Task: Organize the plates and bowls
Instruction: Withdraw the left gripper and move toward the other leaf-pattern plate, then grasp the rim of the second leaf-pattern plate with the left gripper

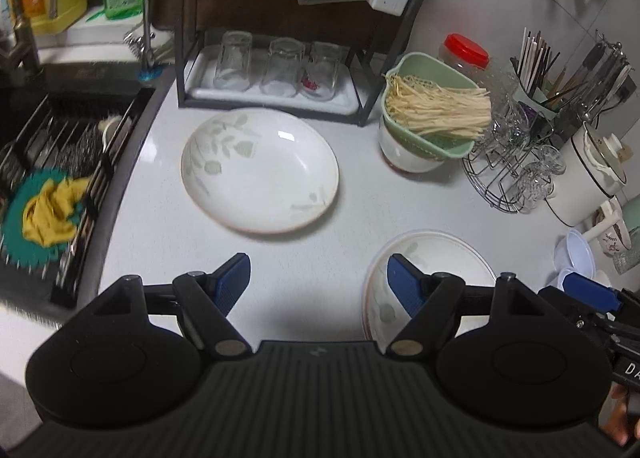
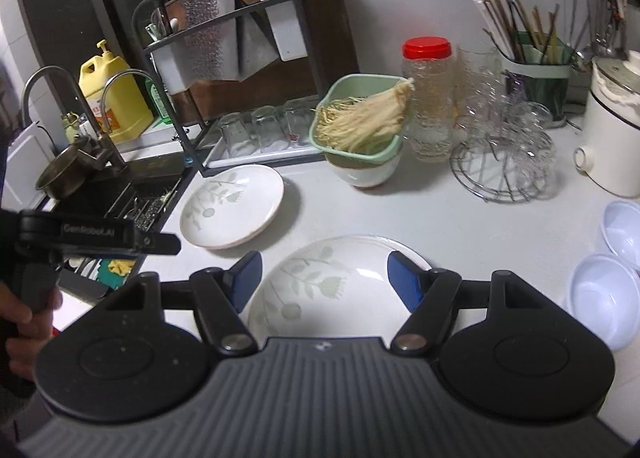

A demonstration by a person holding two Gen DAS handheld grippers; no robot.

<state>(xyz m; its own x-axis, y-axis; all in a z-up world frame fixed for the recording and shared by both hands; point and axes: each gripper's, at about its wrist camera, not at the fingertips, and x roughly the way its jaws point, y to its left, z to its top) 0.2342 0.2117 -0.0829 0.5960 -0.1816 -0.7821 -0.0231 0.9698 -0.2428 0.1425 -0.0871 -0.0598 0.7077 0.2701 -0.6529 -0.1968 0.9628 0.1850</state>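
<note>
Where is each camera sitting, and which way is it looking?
Left wrist: sits on the left gripper, looking down at the far plate by the sink; open jaws show, and the right gripper's tip at the edge.
Right wrist: sits on the right gripper, open over the near plate; a hand holding the left gripper shows at left.
Both see: both plates, the green basket of noodles, the glasses rack.

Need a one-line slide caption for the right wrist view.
Right gripper, jaws open, above a leaf-patterned plate on the white counter.
</note>
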